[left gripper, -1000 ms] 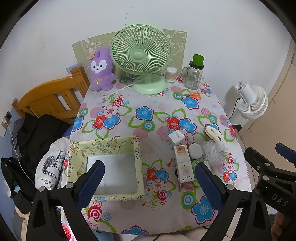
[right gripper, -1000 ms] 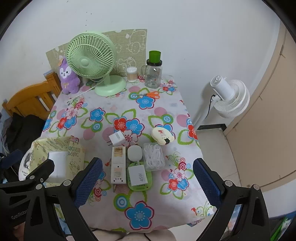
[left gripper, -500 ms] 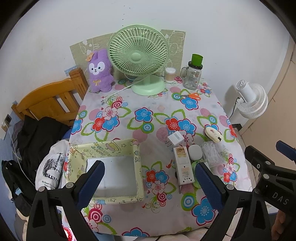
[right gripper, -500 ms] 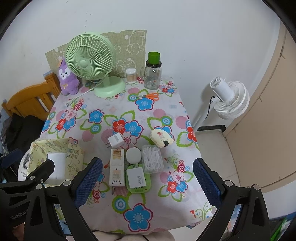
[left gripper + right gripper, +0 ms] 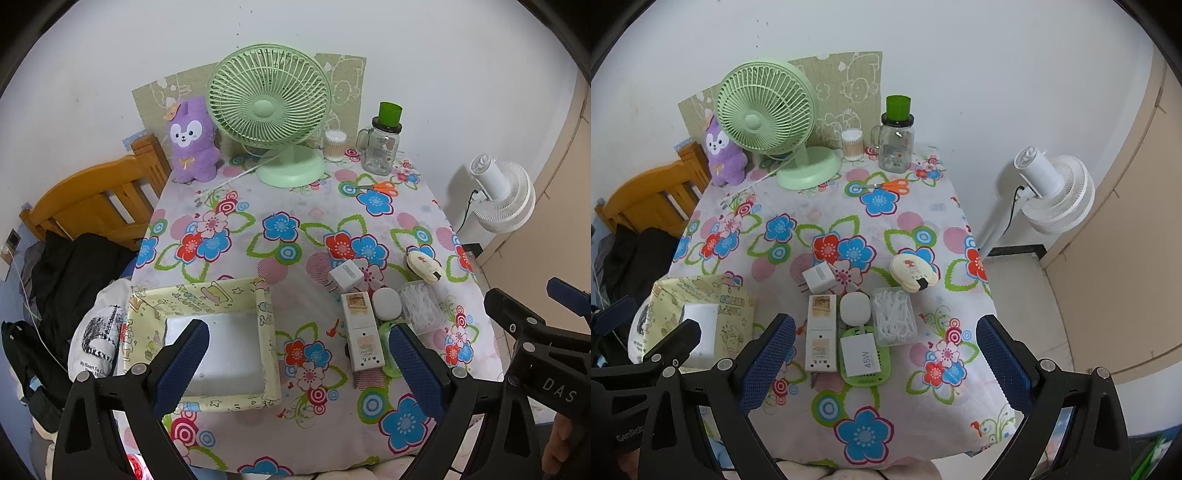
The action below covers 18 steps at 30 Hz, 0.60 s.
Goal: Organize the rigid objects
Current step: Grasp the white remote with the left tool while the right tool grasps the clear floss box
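Several small rigid items sit bunched at lower centre of the right wrist view on the flowered tablecloth [image 5: 783,229]: a long white rectangular power strip [image 5: 820,332], a white 45W charger block [image 5: 860,355] lying on a lime-green perforated plastic case [image 5: 882,373], a round white puck [image 5: 854,308], a clear plastic box of white picks [image 5: 894,316], a white plug adapter [image 5: 818,277] and a cream oval case [image 5: 914,273]. Left of them stands the pale-yellow printed storage box [image 5: 201,293], seemingly empty. All look light, stiff and smooth, so likely slippery; gripping across the narrow sides seems safest, and the clear box probably cracks if squeezed. Both the left gripper [image 5: 297,363] and the right gripper [image 5: 885,360] hang above, fingers spread wide, holding nothing.
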Motion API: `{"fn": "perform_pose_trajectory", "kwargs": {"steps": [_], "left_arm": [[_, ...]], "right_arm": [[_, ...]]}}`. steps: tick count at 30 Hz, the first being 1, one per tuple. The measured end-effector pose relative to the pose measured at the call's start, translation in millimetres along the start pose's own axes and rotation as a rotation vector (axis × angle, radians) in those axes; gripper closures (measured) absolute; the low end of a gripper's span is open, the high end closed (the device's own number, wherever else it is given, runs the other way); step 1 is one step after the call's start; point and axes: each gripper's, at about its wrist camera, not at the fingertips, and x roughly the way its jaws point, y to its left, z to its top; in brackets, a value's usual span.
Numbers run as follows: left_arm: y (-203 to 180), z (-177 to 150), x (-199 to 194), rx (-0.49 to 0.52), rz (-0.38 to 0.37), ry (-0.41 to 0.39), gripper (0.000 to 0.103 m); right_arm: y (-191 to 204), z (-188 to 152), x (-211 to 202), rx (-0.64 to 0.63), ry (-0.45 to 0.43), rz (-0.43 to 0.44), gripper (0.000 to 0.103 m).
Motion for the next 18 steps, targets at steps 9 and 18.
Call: {"fn": "perform_pose_trajectory", "kwargs": {"steps": [9, 18], "left_arm": [[-5.2, 5.5, 10.1, -0.016, 0.007, 0.024, 0.004], [-15.9, 13.3, 29.2, -0.021, 0.006, 0.051, 0.004]], "right_arm": [[-4.4, 10.6, 12.8, -0.024, 0.019, 0.023, 0.003], [-15.8, 21.0, 34.6, -0.036, 0.054, 0.038, 0.003]]}}
